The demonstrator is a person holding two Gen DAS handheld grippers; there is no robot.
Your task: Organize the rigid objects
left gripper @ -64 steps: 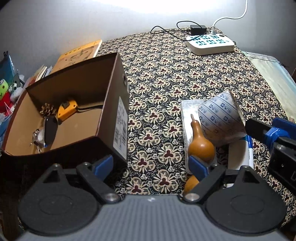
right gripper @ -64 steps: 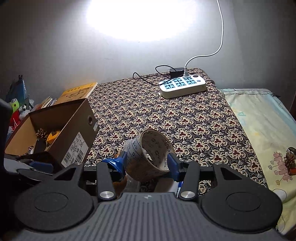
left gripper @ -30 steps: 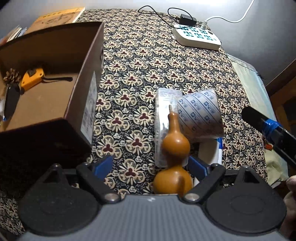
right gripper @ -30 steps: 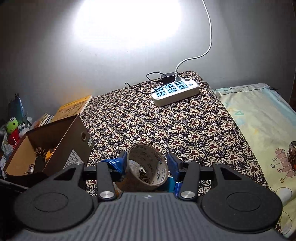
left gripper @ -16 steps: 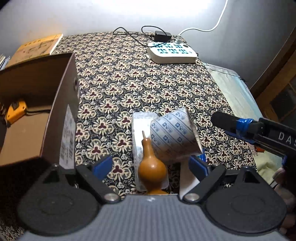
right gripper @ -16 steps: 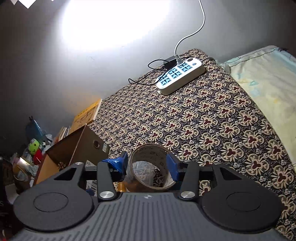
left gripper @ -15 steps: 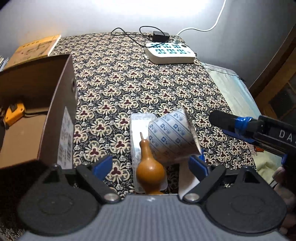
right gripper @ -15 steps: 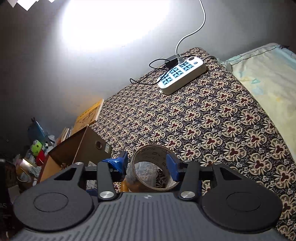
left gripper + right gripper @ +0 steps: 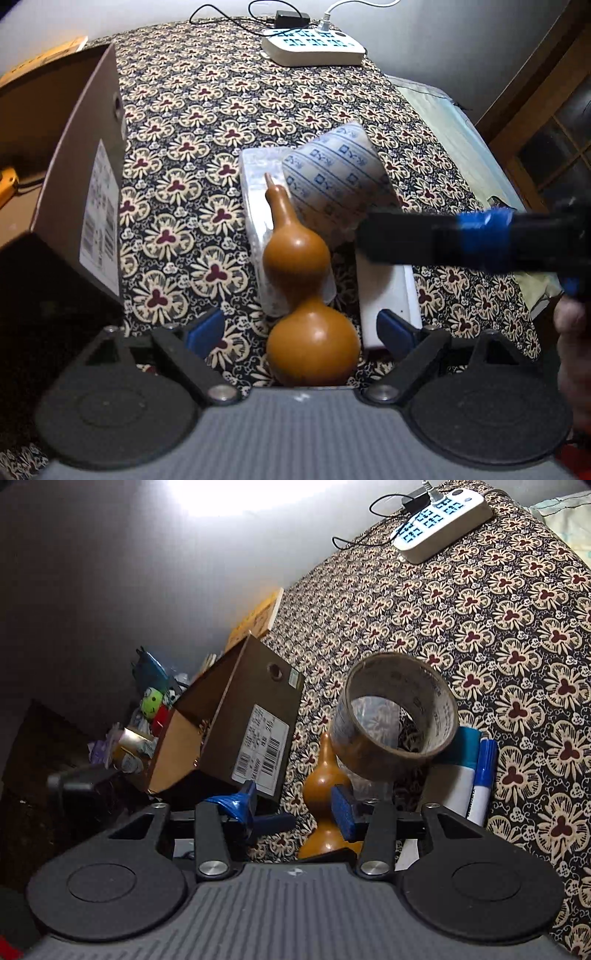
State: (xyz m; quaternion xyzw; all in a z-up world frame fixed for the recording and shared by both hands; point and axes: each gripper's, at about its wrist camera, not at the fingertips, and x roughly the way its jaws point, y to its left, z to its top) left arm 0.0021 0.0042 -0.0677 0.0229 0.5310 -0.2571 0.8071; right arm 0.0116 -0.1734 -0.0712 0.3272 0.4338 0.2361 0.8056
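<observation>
Left gripper (image 9: 301,328) lines up on the gourd (image 9: 303,280) for a pick

Its jaws stand apart, straddling the gourd's lower bulb on the patterned cloth beside the tape roll (image 9: 393,725); the right gripper (image 9: 295,806) hovers nearby, parted and empty. Judged next: close on the bulb, lift, carry it left into the cardboard box (image 9: 229,734)

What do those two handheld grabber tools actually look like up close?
Both match: the left gripper and right gripper each have a ribbed grey body, two round black discs, and black linkage arms on silver pivot bolts, ending in jaws with blue pads. Seen from the left camera, the right one's finger is a black bar wrapped in blue tape.
</observation>
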